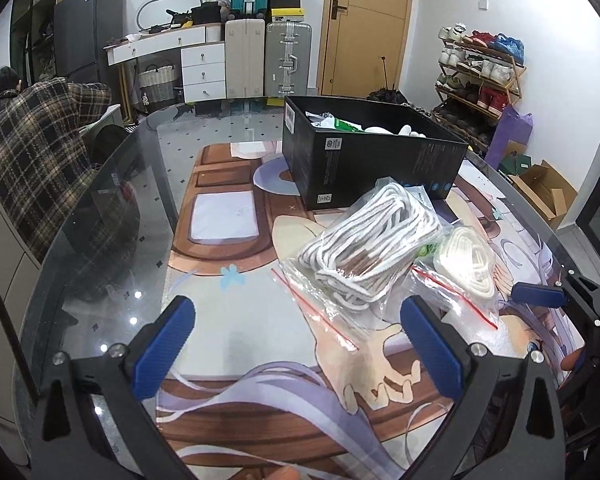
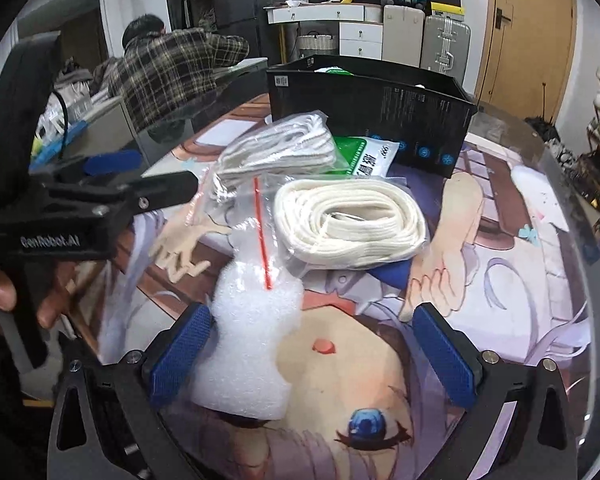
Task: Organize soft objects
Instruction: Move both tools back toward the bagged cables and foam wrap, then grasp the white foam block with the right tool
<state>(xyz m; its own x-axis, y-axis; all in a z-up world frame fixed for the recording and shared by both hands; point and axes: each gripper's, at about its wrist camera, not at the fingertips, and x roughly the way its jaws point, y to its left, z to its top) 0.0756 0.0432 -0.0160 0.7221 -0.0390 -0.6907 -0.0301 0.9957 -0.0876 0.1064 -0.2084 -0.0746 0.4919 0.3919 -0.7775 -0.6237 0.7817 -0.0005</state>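
- Leftmost, in the left wrist view, a person in a plaid jacket (image 1: 40,140) bends over a desk beyond the glass table (image 1: 112,240), turned away.
- Next, the left gripper (image 1: 298,344) hovers low over the printed mat (image 1: 228,344) with its 2 blue fingers (image 1: 164,344) spread wide and nothing between them.
- Ahead of it and slightly to the right lies a clear zip bag of grey-white rope (image 1: 364,252), resting on the mat just in front of the black box (image 1: 372,152).
- That box stands open, with a green-and-white packet and something white visible inside.
- Right of the rope bag sits a second zip bag holding a cream cord coil (image 1: 468,264), touching the first bag.
- Farther right, the right gripper (image 2: 312,352) is also open wide; a piece of white foam (image 2: 252,340) lies between its fingers, against the left pad (image 2: 180,356), not pinched.
- In the right wrist view, the cream coil lies just beyond the foam, and a green-and-white packet (image 2: 364,156) lies behind it against the box wall.
- At the far right of the room, a shoe rack (image 1: 480,76) stands by the wall.
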